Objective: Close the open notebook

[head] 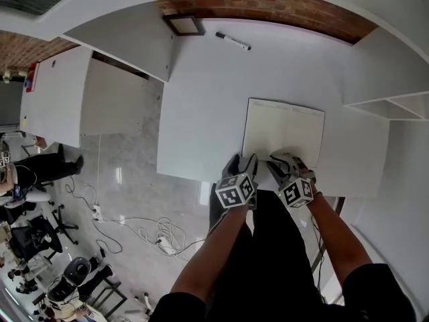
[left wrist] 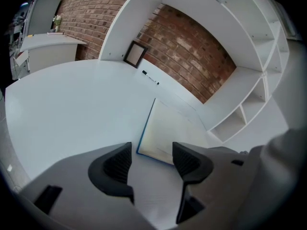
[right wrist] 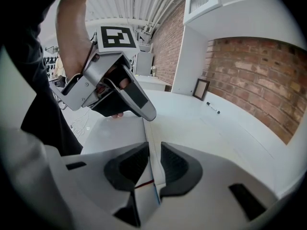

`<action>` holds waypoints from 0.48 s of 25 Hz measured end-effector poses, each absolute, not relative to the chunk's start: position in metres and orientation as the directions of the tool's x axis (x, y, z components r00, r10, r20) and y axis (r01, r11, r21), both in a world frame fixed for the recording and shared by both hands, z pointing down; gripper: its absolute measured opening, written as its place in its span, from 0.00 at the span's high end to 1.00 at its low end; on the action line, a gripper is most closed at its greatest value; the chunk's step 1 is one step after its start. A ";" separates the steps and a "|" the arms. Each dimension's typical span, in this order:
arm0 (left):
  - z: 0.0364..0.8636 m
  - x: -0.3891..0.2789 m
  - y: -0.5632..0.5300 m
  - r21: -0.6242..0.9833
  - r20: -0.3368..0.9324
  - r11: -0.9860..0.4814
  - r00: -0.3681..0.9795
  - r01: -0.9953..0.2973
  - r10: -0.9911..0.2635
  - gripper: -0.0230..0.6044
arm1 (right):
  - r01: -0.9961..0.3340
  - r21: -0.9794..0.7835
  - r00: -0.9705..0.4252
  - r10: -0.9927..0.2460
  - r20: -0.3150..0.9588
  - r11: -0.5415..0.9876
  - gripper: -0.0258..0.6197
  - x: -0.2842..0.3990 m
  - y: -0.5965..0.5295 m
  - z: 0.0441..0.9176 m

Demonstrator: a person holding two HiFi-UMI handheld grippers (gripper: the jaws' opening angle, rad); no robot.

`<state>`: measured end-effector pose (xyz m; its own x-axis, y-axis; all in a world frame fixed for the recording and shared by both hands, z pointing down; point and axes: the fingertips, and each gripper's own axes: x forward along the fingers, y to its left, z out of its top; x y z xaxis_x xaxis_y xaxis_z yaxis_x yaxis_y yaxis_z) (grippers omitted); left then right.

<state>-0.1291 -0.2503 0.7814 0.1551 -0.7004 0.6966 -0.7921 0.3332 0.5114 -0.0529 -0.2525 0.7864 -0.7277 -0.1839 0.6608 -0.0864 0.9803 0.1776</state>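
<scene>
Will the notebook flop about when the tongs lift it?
Probably a bit: the notebook looks thin, and only its edge sits in the right tongs. The rest lies on the smooth table, so it may slide if pushed.

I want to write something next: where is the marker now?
In the head view the marker lies at the desk's far edge by the brick wall, just right of the picture frame and well beyond the open notebook.
</scene>
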 end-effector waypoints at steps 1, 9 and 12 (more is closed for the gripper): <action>0.781 -0.128 -0.251 0.511 0.700 0.335 0.156 -0.792 -0.697 0.56 | -0.087 0.180 -0.728 -0.186 0.660 0.980 0.84 -0.053 -0.252 0.787; 0.791 -0.116 -0.252 0.460 0.751 0.312 0.177 -0.831 -0.637 0.57 | -0.093 0.191 -0.728 -0.197 0.656 0.977 0.84 -0.055 -0.254 0.787; 0.791 -0.117 -0.252 0.442 0.763 0.342 0.147 -0.829 -0.630 0.57 | -0.086 0.186 -0.731 -0.188 0.656 0.979 0.84 -0.055 -0.254 0.786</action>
<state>-0.1172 -0.2518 0.7906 0.1466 -0.6300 0.7626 -0.8293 0.3420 0.4419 -0.0552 -0.2537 0.7856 -0.7306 -0.1885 0.6563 -0.0856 0.9789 0.1858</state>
